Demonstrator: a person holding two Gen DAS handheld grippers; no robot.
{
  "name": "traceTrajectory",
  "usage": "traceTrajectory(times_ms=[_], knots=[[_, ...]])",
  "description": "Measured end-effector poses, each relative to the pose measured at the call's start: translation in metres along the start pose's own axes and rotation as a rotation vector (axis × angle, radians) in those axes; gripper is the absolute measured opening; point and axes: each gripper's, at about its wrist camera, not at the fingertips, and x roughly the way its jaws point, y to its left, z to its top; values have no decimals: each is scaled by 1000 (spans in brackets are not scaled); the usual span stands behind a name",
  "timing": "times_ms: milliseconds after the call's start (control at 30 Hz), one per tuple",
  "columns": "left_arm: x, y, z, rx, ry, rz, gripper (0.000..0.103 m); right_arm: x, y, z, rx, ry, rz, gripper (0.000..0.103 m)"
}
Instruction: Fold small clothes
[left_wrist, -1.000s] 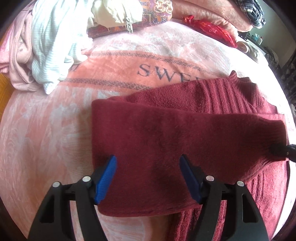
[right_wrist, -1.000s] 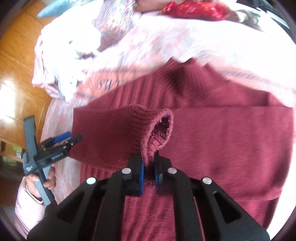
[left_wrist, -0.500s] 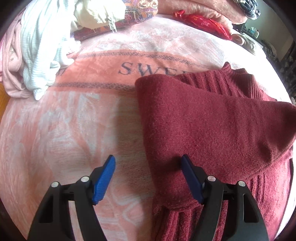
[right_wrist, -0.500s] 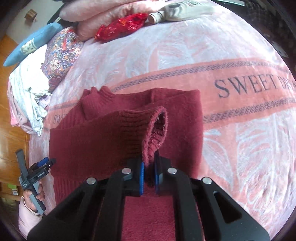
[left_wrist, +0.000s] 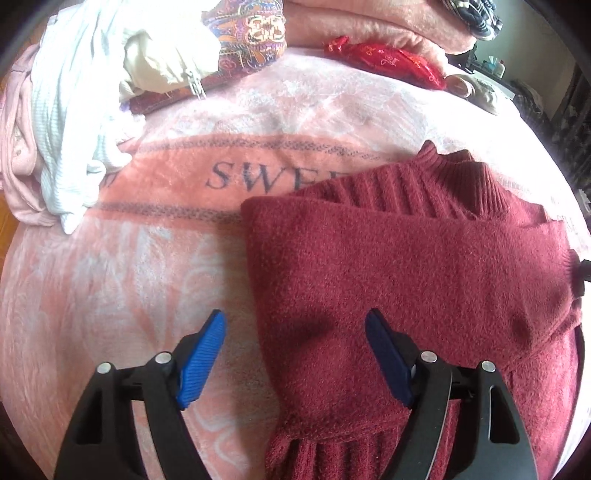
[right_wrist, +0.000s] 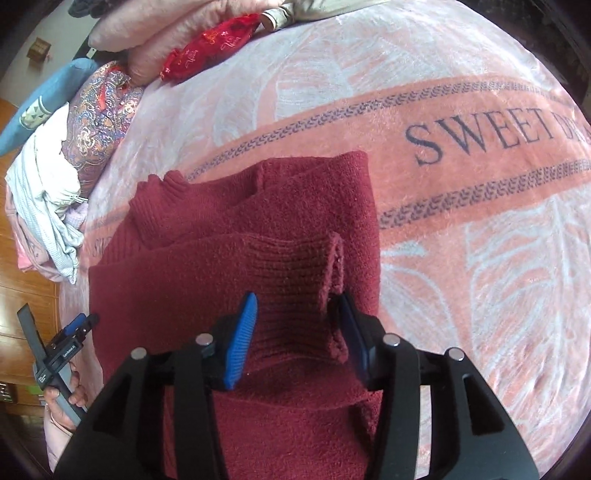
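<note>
Pink bedding printed with "SWEET" lettering, the blanket (right_wrist: 461, 122), carries a maroon sweater (left_wrist: 406, 266) lying partly folded. Nearest, the right gripper (right_wrist: 299, 332) is opening; the ribbed sleeve cuff (right_wrist: 295, 273) lies between its parted pads, slack. The left gripper (left_wrist: 295, 354) is also opening, its fingers straddling the sweater's folded left edge without pinching it. Farther back lies a heap of pale clothes (left_wrist: 70, 122).
</note>
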Motion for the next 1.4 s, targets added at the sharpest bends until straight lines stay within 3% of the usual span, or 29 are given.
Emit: traceTrajectory(times_ms=[67, 300, 433, 600, 700, 900, 1100, 1233, 1400], knots=[[8, -2, 1, -14, 21, 0, 78, 10, 2, -1, -20, 18, -70, 30], [34, -6, -2, 5, 68, 24, 83, 14, -5, -4, 5, 20, -91, 11], [38, -1, -3, -26, 79, -9, 84, 14, -6, -4, 9, 16, -93, 9], [37, -8, -8, 10, 43, 21, 84, 17, 6, -9, -63, -19, -158, 15], [35, -9, -7, -2, 47, 22, 85, -4, 6, -19, -63, -24, -86, 26], [4, 1, -25, 25, 102, 8, 83, -63, 0, -90, -161, -3, -37, 41], [-53, 3, -99, 166, 102, 54, 84, -95, -30, -187, -177, 58, -58, 44], [-74, 5, -151, 197, 163, 60, 85, -105, -52, -233, -128, 84, -82, 51], [-90, -2, -204, 218, 224, 44, 85, -111, -70, -273, -90, 136, -39, 59]])
